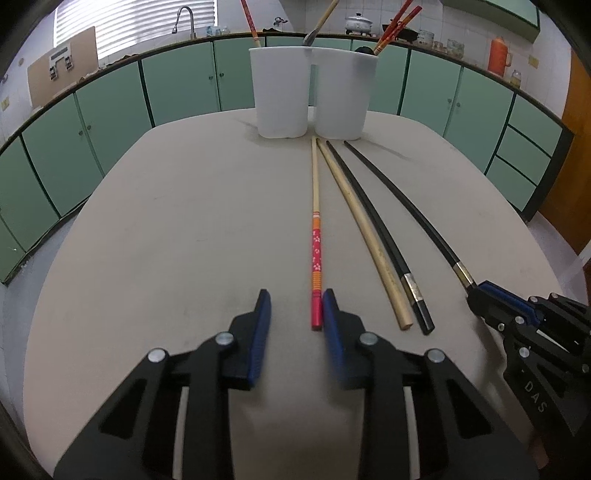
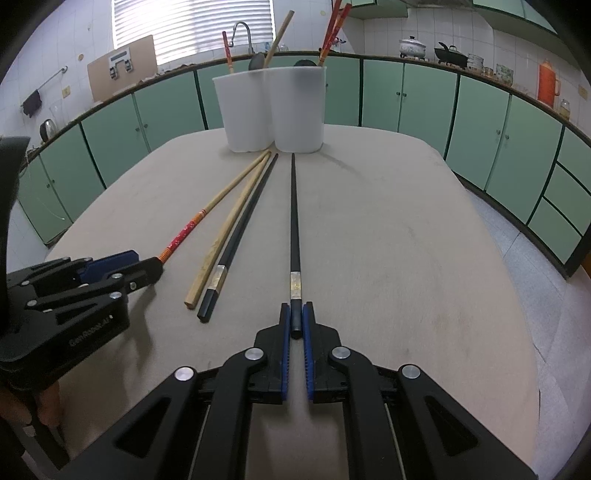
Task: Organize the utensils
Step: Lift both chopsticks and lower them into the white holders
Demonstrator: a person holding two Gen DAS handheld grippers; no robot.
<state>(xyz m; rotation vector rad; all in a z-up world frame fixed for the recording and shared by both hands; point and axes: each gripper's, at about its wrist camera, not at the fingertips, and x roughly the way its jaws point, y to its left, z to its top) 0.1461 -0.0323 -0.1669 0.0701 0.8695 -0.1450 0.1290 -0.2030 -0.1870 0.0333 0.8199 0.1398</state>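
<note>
Several chopsticks lie lengthwise on the grey table (image 1: 166, 229). My left gripper (image 1: 295, 310) is open; its right finger touches the red end of the red-patterned chopstick (image 1: 316, 243), which lies outside the jaws. My right gripper (image 2: 295, 319) is shut on the near end of a black chopstick (image 2: 294, 221); it also shows in the left wrist view (image 1: 484, 295). A plain wooden chopstick (image 1: 365, 236) and a second black chopstick (image 1: 384, 236) lie between them. Two white holders (image 1: 282, 96) (image 1: 345, 96) stand at the far edge with utensils inside.
Green cabinets (image 1: 177, 88) ring the room behind the table. The counter holds a sink tap (image 1: 184, 18), pots (image 1: 358, 22) and an orange flask (image 1: 498, 55). The left gripper also shows in the right wrist view (image 2: 140, 269).
</note>
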